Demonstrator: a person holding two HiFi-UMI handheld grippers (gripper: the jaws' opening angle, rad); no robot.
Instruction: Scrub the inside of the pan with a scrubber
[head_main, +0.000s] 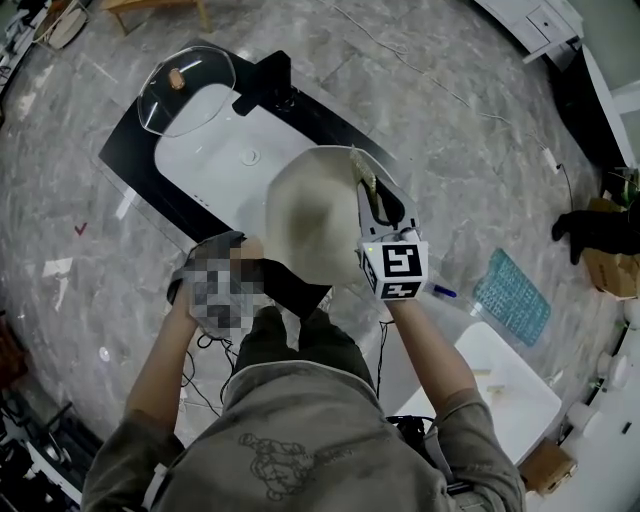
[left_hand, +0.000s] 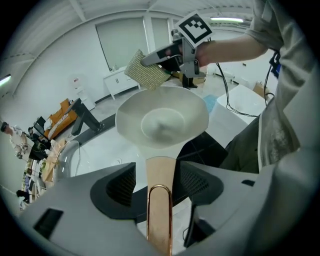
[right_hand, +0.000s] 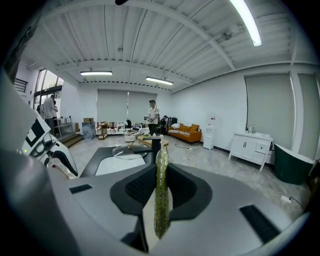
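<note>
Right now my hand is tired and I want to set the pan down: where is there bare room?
The white basin is bare between the glass lid and the pan, around the drain. The black counter strip along the basin's left edge is bare but narrow. Crowded: the back corner under the lid and by the faucet.

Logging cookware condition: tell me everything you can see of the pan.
The pan is round, shallow, matte cream inside and empty, with a copper-coloured handle ending in a loop. It hangs above the white sink. Its handle lies between the left claw's opening jaws; the scrubber sits at its far rim.
</note>
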